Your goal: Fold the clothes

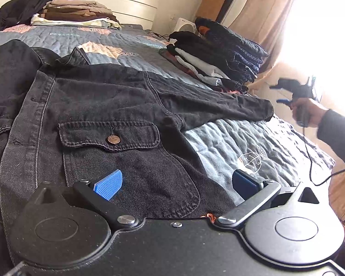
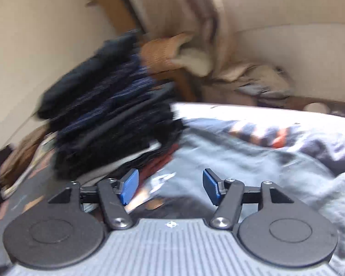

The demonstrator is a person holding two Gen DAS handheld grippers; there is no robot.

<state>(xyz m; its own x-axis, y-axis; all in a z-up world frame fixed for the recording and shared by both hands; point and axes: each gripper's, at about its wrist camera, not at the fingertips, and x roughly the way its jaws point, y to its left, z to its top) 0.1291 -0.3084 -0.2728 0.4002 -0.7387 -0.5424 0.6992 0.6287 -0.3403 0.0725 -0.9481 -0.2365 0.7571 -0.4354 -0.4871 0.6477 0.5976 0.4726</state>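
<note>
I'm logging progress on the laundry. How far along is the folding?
Done: two folded stacks sit on the bed, one by the headboard, one near the curtain. In hand: nothing; the black denim jacket lies spread flat, sleeve out, left gripper and right gripper open. Left: folding the jacket.

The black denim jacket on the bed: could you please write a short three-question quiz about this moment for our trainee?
1. True or false: the left gripper is clamped on the black denim jacket.
2. Multiple choice: the jacket's sleeve lies (a) folded across the chest, (b) stretched out sideways over the quilt, (c) hanging off the bed.
3. What is the right gripper holding?

Key: 1 false, open above it; 2 b; 3 nothing, open.
</note>
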